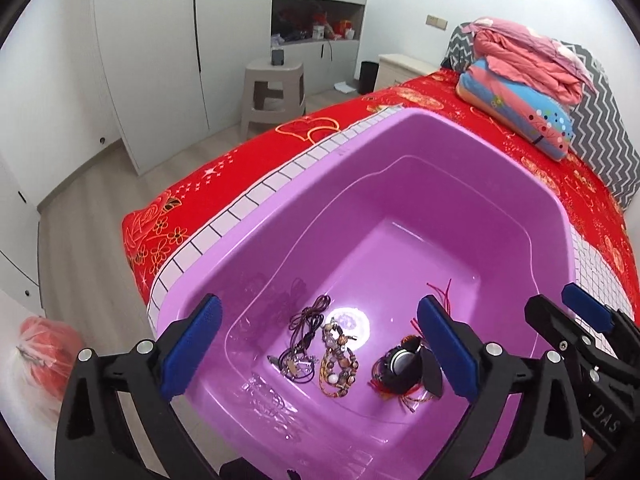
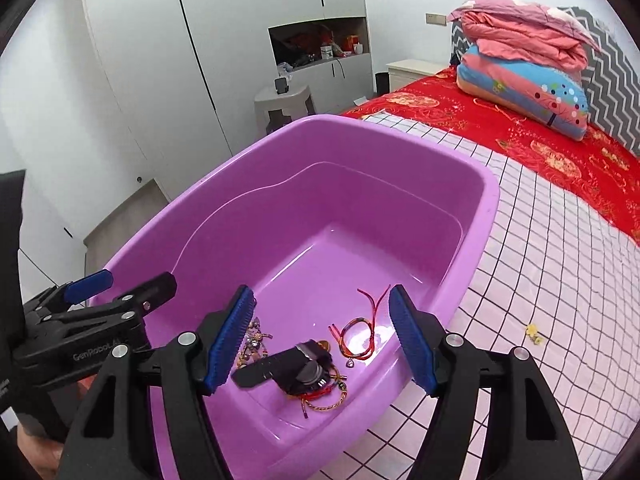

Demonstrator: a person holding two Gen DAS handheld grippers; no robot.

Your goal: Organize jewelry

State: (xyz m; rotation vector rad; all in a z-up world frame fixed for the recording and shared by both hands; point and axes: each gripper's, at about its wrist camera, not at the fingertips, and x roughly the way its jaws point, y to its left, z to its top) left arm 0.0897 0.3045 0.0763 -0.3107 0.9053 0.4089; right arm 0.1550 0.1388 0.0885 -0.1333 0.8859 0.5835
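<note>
Left gripper [image 1: 318, 350]: fingers spread wide, nothing between the pads, poised over the near end of the purple basin [image 1: 460, 132]. Right gripper [image 2: 322, 338]: fingers also parted and empty, over the same end.

Jewelry lies on the basin floor: dark cord necklace [image 1: 304, 332], beaded bracelet [image 1: 338, 360], black watch [image 2: 304, 368] atop a gold bangle, red string bracelet [image 2: 358, 338]. The basin sits on a checked cloth [image 2: 540, 280] over the red bed [image 1: 240, 168].

Likely step: another piece has been let go into the basin. To do it well, lift the fingers straight clear (cords snag on ribbed pads) before reaching out again.

Unclear: a small yellow item [image 2: 534, 332] on the cloth, too small to identify, possibly jewelry left to collect. The bangle is mostly hidden under the watch. The hands themselves are out of frame.
</note>
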